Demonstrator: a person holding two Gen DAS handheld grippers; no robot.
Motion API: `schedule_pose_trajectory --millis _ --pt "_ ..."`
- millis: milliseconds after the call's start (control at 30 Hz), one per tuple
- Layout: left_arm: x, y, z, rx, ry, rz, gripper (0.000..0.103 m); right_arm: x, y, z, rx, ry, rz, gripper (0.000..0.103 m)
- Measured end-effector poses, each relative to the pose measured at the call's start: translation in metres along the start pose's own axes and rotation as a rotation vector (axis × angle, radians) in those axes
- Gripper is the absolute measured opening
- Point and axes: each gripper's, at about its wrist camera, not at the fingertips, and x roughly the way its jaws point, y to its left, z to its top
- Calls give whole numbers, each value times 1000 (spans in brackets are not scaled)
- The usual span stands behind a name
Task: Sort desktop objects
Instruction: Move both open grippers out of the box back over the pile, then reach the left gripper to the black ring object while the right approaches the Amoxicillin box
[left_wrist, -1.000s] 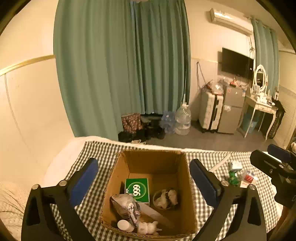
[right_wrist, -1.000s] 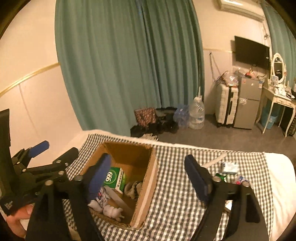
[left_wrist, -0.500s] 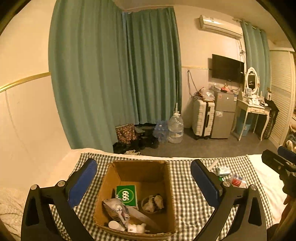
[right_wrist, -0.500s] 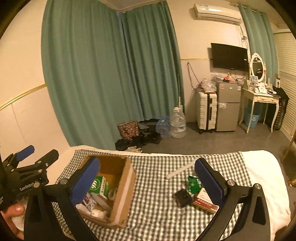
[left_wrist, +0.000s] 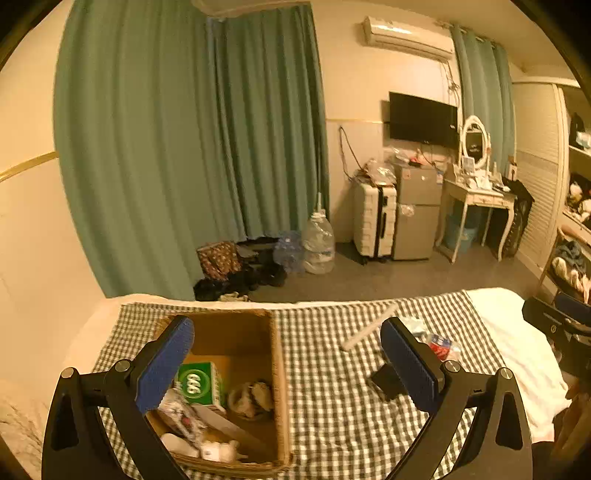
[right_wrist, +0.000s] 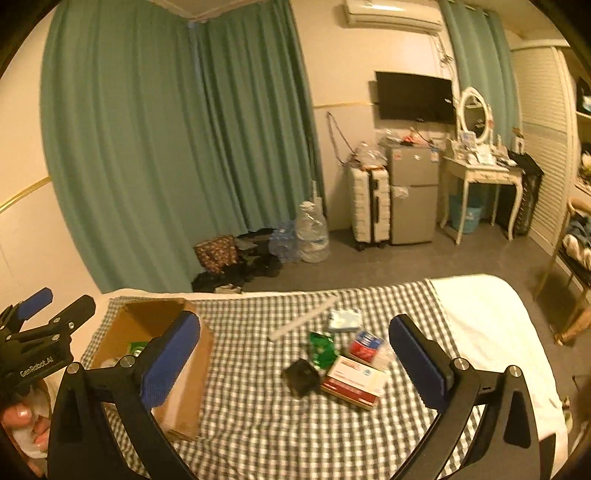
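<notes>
change: both views swing right since a second ago; open brown cardboard box (right_wrist: 162, 354) slides from centre to the left edge, loose pile comes to centre of the right wrist view
right gripper (right_wrist: 295, 354): jaws go from part open to fully spread within the last second, nothing between the blue pads, now facing the pile
left gripper (left_wrist: 284, 365): jaws wide apart, empty; hangs over the right rim of the box, box contents visible below
box contents: green-and-white carton marked 666 (left_wrist: 197, 384), small round dish with pale lumps (left_wrist: 251, 400), white figurine and wrapped bits near the front, details blurry
pile location: on the black-and-white checked cloth (right_wrist: 258, 406) covering the bed, right of the box and well apart from it
pile items: small black square object (right_wrist: 301, 376) nearest; red-and-white flat carton (right_wrist: 354, 380) just right of it, touching or nearly; green crinkly packet (right_wrist: 321, 349) behind; red-and-blue wrapped packet (right_wrist: 365, 343); pale blue pack (right_wrist: 345, 319) far; white stick (right_wrist: 303, 325) lying diagonally, far left of pile
meaning: reads as a drop-off done and right gripper lining up for the next pick; several items not yet in the box
likely next target: black square object or red-and-white carton, cannot tell which
risk: items crowded, a grab on one may nudge its neighbour
</notes>
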Motion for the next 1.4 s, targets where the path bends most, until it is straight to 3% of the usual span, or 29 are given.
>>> schedule_pose_trajectory --millis 267,367,567,1033,1400 --pt "23 -32 -5 4 30 -56 103 12 -50 -7 47 39 -61 103" --pt "31 -41 -7 1 34 -36 103 21 -64 -11 62 60 -80 103" --pt "61 -65 -9 6 81 -71 103 43 -84 -19 80 109 -98 103" --pt "162 -107 -63 51 288 -111 103 135 -133 -81 143 287 -113 103" --pt "229 -147 -103 106 414 -120 103 186 -160 -106 111 358 -110 103"
